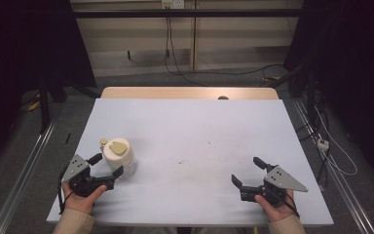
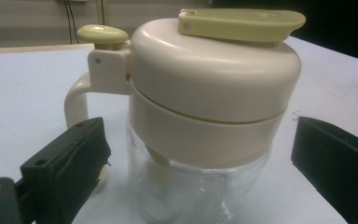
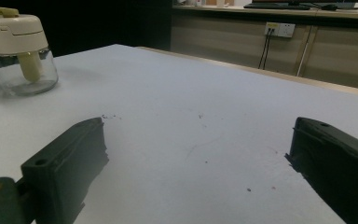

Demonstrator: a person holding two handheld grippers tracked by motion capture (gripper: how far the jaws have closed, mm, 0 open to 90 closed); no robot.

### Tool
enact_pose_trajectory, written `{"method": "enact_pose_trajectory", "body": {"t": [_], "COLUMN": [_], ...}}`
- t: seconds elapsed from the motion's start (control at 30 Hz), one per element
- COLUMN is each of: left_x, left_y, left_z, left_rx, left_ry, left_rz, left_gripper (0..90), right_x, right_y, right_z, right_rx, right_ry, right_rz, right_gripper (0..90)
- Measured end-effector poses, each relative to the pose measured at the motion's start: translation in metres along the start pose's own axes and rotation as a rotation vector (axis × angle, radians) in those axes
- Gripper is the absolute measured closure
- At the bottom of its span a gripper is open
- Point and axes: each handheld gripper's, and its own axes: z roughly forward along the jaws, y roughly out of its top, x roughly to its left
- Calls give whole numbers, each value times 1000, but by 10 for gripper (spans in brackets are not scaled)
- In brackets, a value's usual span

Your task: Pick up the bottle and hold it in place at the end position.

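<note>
Apparently the left gripper (image 1: 108,165) was in the reaching step, its wide-open jaws on both sides of the glass jar (image 1: 120,156) near the table's (image 1: 185,122) left edge without pressing it, so closing seemed next, while the right gripper (image 1: 247,171) waited open and empty.

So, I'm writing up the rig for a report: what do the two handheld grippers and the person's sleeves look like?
Both the left gripper and right gripper are black, each with two blocky jaws and a grey three-cornered plate on top. A dark cable trails from each. The sleeves are beige.
</note>
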Motion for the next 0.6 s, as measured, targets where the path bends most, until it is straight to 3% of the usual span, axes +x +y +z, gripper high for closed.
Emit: {"method": "enact_pose_trajectory", "body": {"t": [0.37, 0.6], "left_x": [-1, -1], "left_y": [0, 1], "left_z": [11, 20], "left_rx": [10, 28], "left_ry": [3, 15], "left_rz": [-18, -6], "left_gripper": [33, 32], "right_x": [0, 0], "right_y": [0, 0], "right_z": [0, 0], "right_rx": [-1, 1], "right_ry": [6, 6], "right_rz": [-5, -2], "right_gripper": [32, 33]}}
